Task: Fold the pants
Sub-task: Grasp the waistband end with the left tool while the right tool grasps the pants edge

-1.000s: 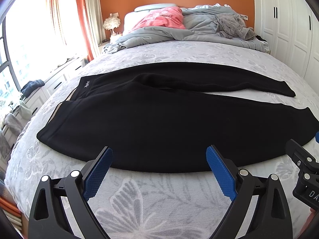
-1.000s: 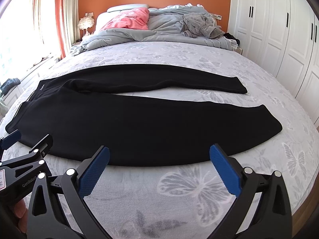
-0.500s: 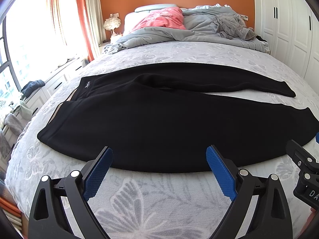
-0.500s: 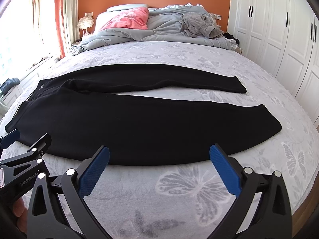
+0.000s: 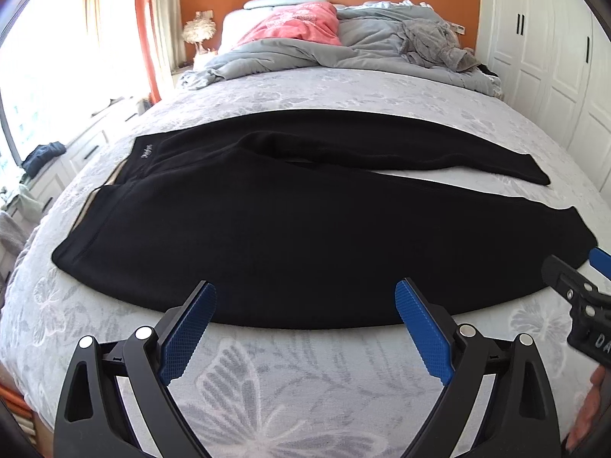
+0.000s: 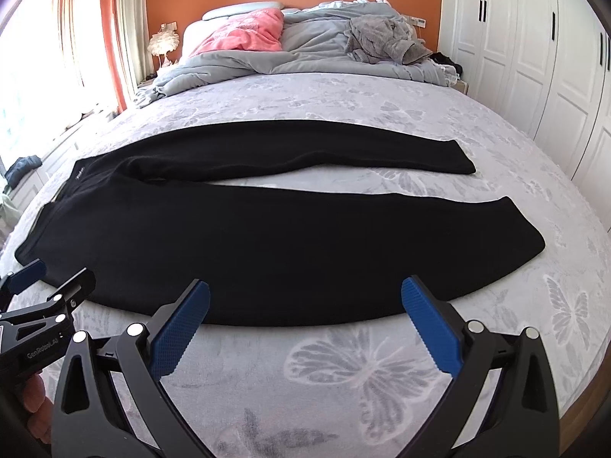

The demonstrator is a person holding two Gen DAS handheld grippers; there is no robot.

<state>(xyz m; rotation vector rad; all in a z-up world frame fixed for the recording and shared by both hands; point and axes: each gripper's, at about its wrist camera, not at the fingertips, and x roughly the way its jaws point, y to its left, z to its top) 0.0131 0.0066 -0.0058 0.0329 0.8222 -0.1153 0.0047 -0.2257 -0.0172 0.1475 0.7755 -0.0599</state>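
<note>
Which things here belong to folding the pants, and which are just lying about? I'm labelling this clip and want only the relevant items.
For the job: black pants spread flat on the bed; left gripper and right gripper, both open and empty.

Just lying about: pink pillow, grey duvet, grey garment, lamp.

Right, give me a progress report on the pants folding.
Done: the black pants lie spread flat on the bed, legs apart, waistband to the left. In hand: nothing; the left gripper and right gripper hover open at the near edge. Left: every fold.
</note>
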